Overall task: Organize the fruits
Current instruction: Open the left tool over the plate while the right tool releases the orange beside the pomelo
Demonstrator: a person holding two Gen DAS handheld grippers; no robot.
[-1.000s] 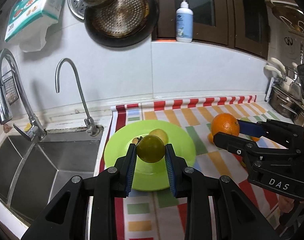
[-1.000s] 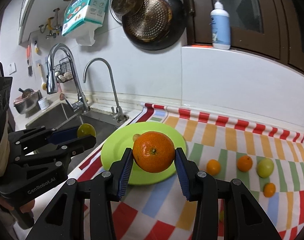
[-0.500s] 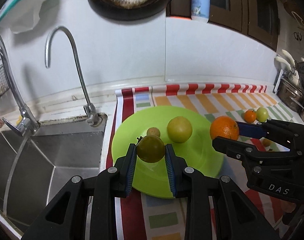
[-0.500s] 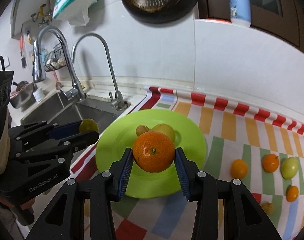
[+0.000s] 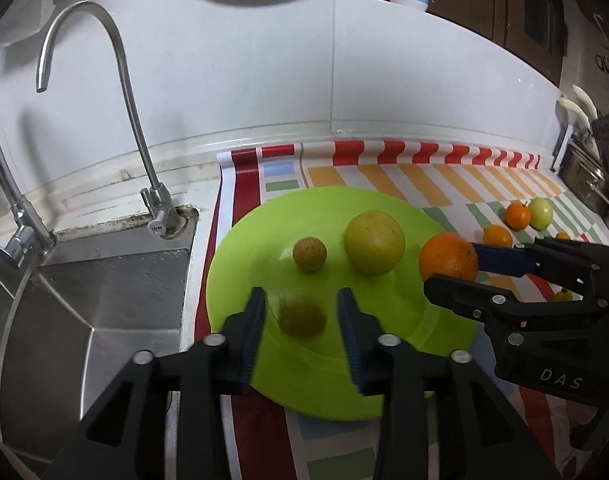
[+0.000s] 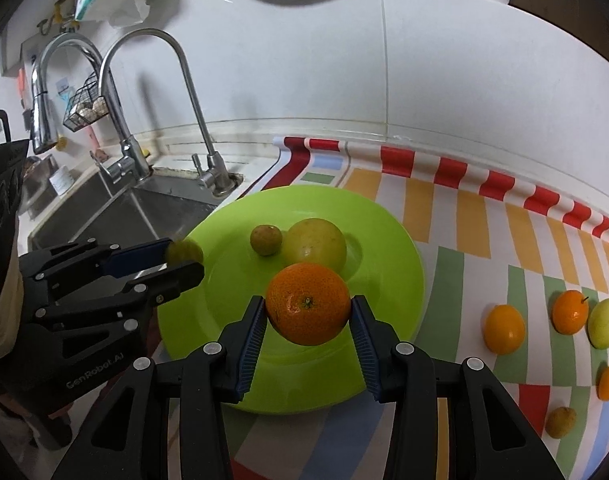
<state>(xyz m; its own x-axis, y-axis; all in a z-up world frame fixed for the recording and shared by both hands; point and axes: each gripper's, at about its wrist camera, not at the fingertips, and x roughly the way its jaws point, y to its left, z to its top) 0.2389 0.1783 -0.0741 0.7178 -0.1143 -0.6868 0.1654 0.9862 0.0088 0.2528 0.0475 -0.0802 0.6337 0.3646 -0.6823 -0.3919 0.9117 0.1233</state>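
Hovering over a lime-green plate (image 5: 232,280) on a striped cloth (image 6: 476,216) that covers the bench, two hand-held grippers face the fruit. The left gripper (image 5: 302,316) has just been opening its fingers; a blurred dull-green fruit (image 5: 302,317) sits between them with a gap on each side, released and low over the near part of the plate. The right gripper (image 6: 307,312) is clenched on a large orange (image 6: 307,303), its blue pads pressed against both sides, above the plate's near half.

Two fruits rest on the plate: a big yellow-green one (image 5: 374,242) and, just beside it, a small brownish-green one (image 5: 309,254).

Only the right wrist view shows the whole row of loose fruit on the cloth well apart from the plate: two small oranges (image 6: 503,329), a pale green fruit (image 6: 605,322), a tiny orange one and a brownish one nearer the camera. The left wrist view shows more of the steel sink (image 5: 104,280) and its thin curved tap (image 5: 132,92) beside the plate.
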